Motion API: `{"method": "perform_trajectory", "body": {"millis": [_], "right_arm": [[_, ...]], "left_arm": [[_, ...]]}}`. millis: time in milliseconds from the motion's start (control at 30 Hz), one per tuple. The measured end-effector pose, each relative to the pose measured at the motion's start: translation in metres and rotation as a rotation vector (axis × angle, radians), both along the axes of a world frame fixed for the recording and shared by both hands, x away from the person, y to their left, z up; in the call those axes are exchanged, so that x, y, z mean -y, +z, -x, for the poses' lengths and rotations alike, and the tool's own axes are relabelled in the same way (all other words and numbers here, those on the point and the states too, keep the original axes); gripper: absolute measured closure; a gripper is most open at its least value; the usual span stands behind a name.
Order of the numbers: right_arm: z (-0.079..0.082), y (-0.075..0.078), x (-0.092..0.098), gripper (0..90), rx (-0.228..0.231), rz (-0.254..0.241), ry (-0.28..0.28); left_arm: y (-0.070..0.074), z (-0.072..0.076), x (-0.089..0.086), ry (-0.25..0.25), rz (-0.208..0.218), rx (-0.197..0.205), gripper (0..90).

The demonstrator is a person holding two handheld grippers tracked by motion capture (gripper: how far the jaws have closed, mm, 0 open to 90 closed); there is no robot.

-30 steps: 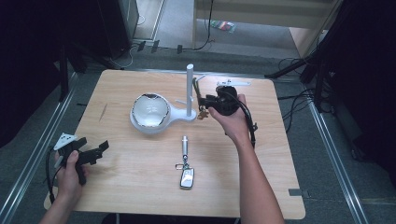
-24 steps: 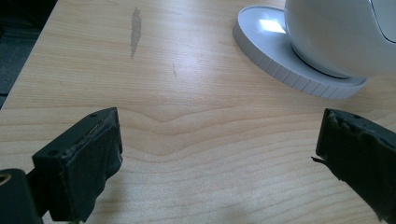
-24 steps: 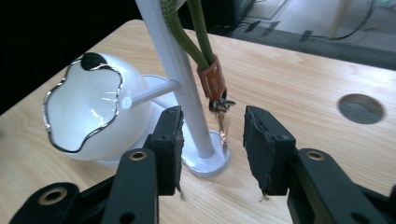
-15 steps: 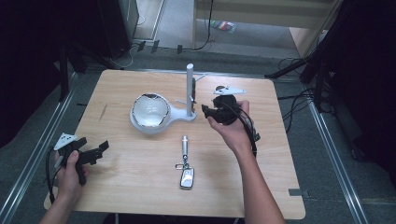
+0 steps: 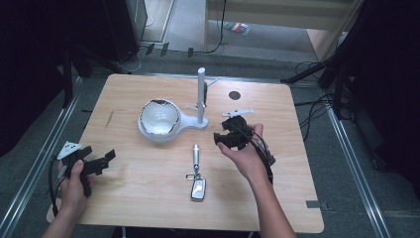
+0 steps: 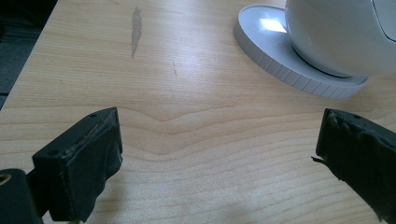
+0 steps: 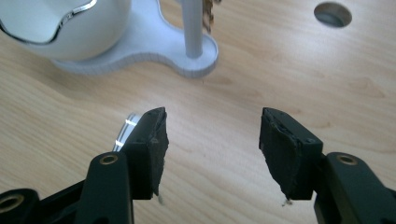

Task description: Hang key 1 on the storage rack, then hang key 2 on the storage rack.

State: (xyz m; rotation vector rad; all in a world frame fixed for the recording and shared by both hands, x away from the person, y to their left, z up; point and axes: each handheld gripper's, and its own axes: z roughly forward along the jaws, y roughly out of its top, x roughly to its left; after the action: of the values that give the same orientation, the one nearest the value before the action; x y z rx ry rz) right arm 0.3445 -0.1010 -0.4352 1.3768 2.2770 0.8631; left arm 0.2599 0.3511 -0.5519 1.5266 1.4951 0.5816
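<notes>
A white stand carries a round white bowl [image 5: 158, 119] and an upright post [image 5: 201, 94]. Beside the post [image 7: 191, 28] hangs a small brass-coloured thing [image 7: 208, 11]. In front of the stand lie a silver cylinder [image 5: 196, 153] and a key fob [image 5: 198, 189], linked by a ring. My right gripper [image 5: 219, 138] hovers just right of the cylinder, pointing left. Its jaws have just been opening, and in the right gripper view [image 7: 212, 140] bare wood lies between them. The cylinder's tip [image 7: 123, 130] peeks from behind one jaw. My left gripper [image 5: 108, 157] rests open at the near left, aimed at the bowl [image 6: 336, 32].
A round hole [image 5: 234, 95] is cut in the tabletop behind the right hand. The table's edges drop to a grey floor with rails and cables. The stand's flat base [image 6: 280, 51] lies ahead of the left gripper.
The right hand has drawn back from the post toward the near side of the table, and its jaws stand wider apart. The left hand has not moved.
</notes>
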Motion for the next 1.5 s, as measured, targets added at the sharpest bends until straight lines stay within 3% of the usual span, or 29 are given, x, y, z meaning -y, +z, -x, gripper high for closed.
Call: {"method": "perform_trajectory", "body": {"millis": [167,267,700,1300,1500], "right_arm": [[0.005,-0.003,-0.002,40.4,-0.041,0.016,-0.007],[0.01,-0.007,-0.007,39.4,-0.068,0.054,0.001],[0.019,-0.018,-0.02,39.0,-0.13,0.064,-0.001],[0.018,-0.037,-0.056,47.8,-0.271,0.092,0.029],[0.017,-0.046,-0.063,50.6,-0.298,0.112,0.032]], "left_arm": [[0.0,0.0,0.0,-0.001,0.001,0.0,0.6],[0.0,0.0,0.0,0.002,0.006,0.003,0.7],[0.0,0.0,0.0,0.002,0.006,0.003,0.7],[0.0,0.0,0.0,0.001,0.007,0.003,0.7],[0.0,0.0,0.0,0.001,0.006,0.003,0.6]]}}
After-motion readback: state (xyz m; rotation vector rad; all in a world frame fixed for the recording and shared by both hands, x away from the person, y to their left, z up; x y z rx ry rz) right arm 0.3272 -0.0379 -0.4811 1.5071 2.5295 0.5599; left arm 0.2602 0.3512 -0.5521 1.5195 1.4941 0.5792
